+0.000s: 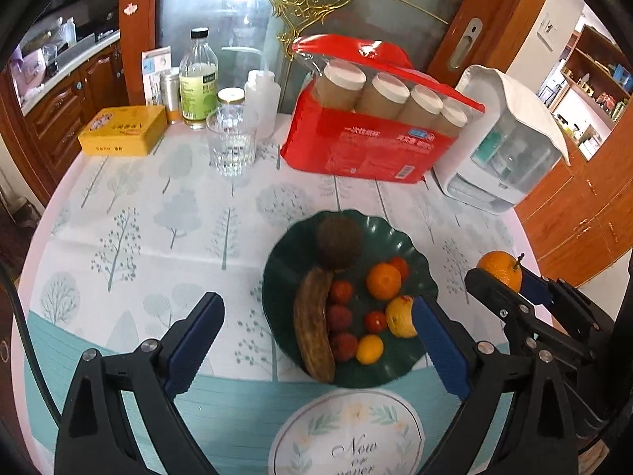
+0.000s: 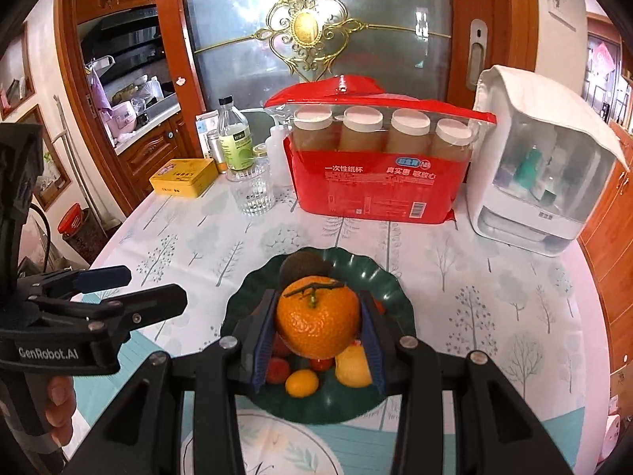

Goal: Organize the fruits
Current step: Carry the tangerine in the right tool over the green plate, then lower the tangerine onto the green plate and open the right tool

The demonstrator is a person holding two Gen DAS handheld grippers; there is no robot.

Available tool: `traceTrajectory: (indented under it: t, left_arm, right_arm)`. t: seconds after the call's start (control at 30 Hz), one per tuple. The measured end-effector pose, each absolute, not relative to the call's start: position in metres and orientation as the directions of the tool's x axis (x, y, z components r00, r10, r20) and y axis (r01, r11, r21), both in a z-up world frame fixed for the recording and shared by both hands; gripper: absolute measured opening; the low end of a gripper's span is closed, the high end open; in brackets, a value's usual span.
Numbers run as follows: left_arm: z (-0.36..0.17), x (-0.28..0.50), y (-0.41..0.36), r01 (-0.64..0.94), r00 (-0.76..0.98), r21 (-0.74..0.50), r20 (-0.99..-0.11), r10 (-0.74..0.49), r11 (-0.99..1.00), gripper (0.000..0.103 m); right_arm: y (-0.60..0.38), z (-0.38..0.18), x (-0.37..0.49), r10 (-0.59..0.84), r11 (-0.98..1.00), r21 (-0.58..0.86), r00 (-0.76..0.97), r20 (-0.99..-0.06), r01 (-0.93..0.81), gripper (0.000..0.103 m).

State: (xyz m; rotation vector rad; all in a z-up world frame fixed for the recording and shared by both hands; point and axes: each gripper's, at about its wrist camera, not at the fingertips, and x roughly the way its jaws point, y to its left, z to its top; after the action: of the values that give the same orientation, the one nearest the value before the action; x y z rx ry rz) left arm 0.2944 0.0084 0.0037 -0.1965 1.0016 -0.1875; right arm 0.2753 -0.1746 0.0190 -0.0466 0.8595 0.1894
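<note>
The right gripper (image 2: 316, 336) hovers level above the green plate (image 2: 389, 281) near the desk's front edge, fingers clamped on the orange (image 2: 316, 322). The left gripper (image 1: 316, 340) hangs beside it, fingers spread, empty.

The left hand-held gripper (image 1: 316, 340) has its two blue fingers spread wide apart, holding nothing. The right hand-held gripper (image 2: 316, 340) squeezes its fingers tight, pointing forward and a bit down.

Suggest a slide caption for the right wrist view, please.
Right gripper holds a stemmed orange above the green fruit plate.
</note>
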Motion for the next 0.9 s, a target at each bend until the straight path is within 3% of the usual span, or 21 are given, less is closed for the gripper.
traceTrajectory:
  t: [0.3,0.9]
  left_arm:
    - [-0.032,0.315,-0.006,0.076,0.494,-0.13,-0.856,-0.151,0.989,0.095]
    - [-0.088,0.341,-0.005,0.083,0.413,-0.069,-0.906,-0.097,0.994,0.095]
  right_arm:
    - [-0.174,-0.027,0.306,0.122,0.985,0.029,0.561,-0.819,-0.171,0.04]
    - [-0.165,-0.093,0.325,0.113,0.981,0.028,0.447,-0.887,-0.192,0.043]
